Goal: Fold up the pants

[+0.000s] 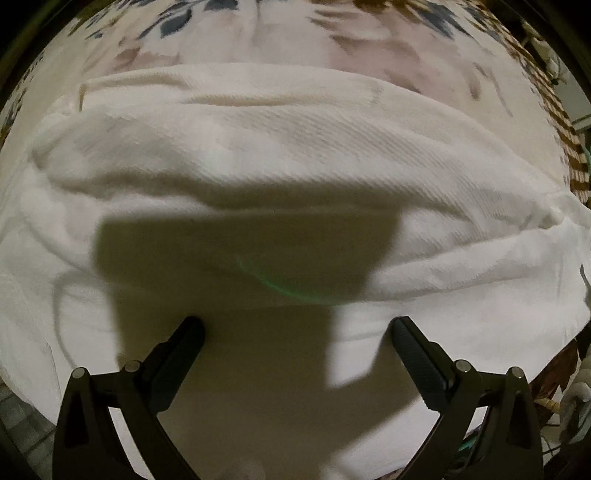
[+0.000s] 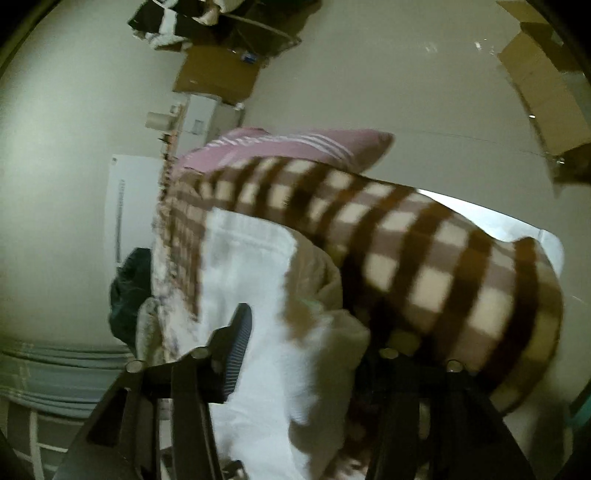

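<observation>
- Presently, the white pants lie in layered folds across a floral bedspread, which shows at 12 o'clock in the left wrist view.
- Left gripper: jaws spread wide, holding nothing, poised just above the cloth and casting a shadow on it.
- Right gripper: white cloth passes between its jaws; whether they clench it cannot be told through the blur.
- A checked blanket lies at 2 o'clock.
- Judged step: mid-fold. The next move calls for gripping an edge and carrying it over.
</observation>
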Available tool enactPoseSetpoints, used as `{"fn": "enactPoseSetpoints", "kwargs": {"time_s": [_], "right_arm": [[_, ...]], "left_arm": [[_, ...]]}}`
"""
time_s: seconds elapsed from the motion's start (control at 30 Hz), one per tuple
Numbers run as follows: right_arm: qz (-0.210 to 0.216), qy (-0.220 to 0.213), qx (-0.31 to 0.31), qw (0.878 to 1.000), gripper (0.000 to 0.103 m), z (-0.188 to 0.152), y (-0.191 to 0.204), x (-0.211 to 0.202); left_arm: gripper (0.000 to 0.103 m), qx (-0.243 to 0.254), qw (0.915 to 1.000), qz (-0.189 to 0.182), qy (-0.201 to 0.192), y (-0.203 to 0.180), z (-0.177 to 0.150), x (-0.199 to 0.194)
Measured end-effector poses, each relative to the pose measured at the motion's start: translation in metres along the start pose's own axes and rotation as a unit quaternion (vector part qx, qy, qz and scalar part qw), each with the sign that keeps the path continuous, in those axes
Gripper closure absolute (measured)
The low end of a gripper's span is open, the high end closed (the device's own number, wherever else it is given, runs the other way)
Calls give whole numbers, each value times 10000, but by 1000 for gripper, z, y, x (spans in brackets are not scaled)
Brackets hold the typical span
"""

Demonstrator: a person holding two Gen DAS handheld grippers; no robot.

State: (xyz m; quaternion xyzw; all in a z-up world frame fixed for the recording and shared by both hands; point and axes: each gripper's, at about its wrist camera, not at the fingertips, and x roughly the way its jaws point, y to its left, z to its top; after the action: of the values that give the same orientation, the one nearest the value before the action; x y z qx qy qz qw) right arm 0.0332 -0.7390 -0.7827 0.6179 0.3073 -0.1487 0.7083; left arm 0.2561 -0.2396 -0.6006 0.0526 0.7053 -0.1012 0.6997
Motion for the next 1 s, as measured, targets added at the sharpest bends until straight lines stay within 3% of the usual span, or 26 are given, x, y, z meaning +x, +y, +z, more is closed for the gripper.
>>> {"fn": "enactPoseSetpoints", "kwargs": {"time_s": [0.03,0.07,0.17,0.23,0.3,0.43,0.57,0.67,0.8,0.97,1.0], "right_arm": [[106,-23,-108,9999,80,-1,6,1],[74,6,-232,9997,80,2,11,5],[-342,301,-577,9973,81,-2,19,26],[-472,224,-575,9970,95,-4,26,25],[-440,78,-564,9974,97,-7,39,14],[-196,-111,-900,9957,98,-33,96,-23],[-20,19,-1426,9898,98,-72,160,-41],[141,281,-1826,9827,98,-118,209,-35],[276,802,-2353,9682,98,-194,261,-7],[88,1770,-2993,9375,98,-316,283,74],[-24,1998,-3188,9265,98,-346,282,94]], "left_arm": [[0,-24,10000,15,19,0,3,0],[0,-54,10000,40,44,0,5,1],[0,-101,9999,102,92,-2,12,2],[0,-175,9998,78,77,-3,13,0],[0,-182,9998,10,-37,-1,12,-7],[0,-352,9974,-396,-489,19,9,-42],[0,-604,9930,-546,-850,50,-4,-88],[0,-848,9887,-598,-1079,76,-24,-116],[0,-1336,9810,-636,-1254,125,-83,-134],[0,-1788,9749,-416,-1264,187,-111,-134],[0,-1839,9742,-350,-1263,199,-117,-133]]}}
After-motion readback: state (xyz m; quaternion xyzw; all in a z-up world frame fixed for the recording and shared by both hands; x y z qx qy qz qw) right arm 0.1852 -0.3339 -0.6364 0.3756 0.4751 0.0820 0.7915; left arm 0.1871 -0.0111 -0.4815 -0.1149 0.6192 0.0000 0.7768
